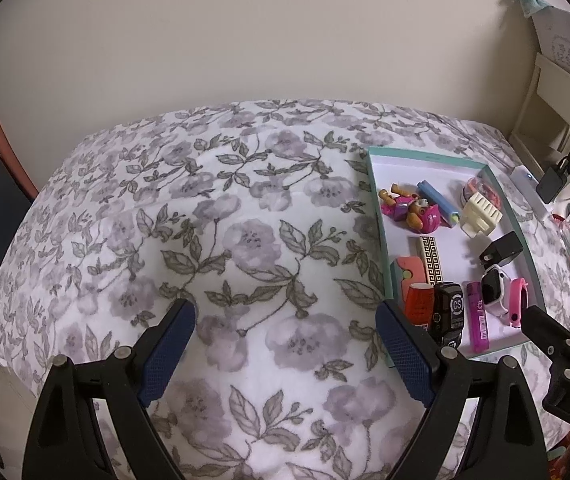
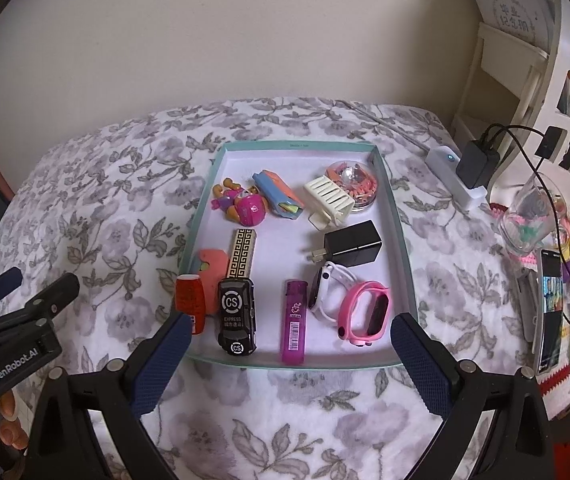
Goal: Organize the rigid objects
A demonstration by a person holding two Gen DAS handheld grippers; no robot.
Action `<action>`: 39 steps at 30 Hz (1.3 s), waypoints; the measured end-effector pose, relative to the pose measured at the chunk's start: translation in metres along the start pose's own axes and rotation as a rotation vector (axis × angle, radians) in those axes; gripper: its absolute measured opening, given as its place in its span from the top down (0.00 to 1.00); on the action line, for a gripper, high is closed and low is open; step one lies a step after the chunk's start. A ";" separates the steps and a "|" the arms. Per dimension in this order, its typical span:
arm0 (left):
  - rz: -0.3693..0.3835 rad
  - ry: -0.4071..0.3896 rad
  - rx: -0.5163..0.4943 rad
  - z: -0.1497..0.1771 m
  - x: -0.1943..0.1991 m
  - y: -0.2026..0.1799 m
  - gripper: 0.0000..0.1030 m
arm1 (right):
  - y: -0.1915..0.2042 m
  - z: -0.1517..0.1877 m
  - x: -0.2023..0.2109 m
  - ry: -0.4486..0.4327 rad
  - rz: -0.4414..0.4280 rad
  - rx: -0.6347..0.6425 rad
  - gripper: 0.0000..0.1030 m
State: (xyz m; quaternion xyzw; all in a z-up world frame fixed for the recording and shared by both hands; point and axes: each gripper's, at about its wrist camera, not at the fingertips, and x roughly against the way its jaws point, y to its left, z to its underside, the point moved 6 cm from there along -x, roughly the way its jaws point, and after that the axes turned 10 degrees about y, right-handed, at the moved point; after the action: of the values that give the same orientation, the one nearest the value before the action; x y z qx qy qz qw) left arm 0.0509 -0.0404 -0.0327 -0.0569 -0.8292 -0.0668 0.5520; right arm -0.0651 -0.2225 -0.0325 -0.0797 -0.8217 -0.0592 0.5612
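Two claws hover over a flowered bed, both spread wide and holding nothing. The right claw (image 2: 291, 354) points down at a shallow tray (image 2: 299, 144) just ahead of it, likely choosing a piece. Inside lie a toy car (image 2: 237, 316), lighter (image 2: 294, 320), pink band (image 2: 365, 312), watch (image 2: 327, 290), charger (image 2: 351, 249) and figure (image 2: 241, 204), set apart in loose rows. The left claw (image 1: 287, 348) waits over bare blanket, tray to its right.
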 end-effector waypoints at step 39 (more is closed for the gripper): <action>-0.005 0.010 0.067 -0.003 -0.004 0.008 0.11 | 0.001 0.000 -0.005 0.016 0.010 0.038 0.02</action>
State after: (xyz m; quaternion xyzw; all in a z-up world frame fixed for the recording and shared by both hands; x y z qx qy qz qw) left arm 0.0567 -0.0328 -0.0353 -0.0362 -0.8284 -0.0407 0.5575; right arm -0.0630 -0.2215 -0.0375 -0.0726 -0.8176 -0.0415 0.5696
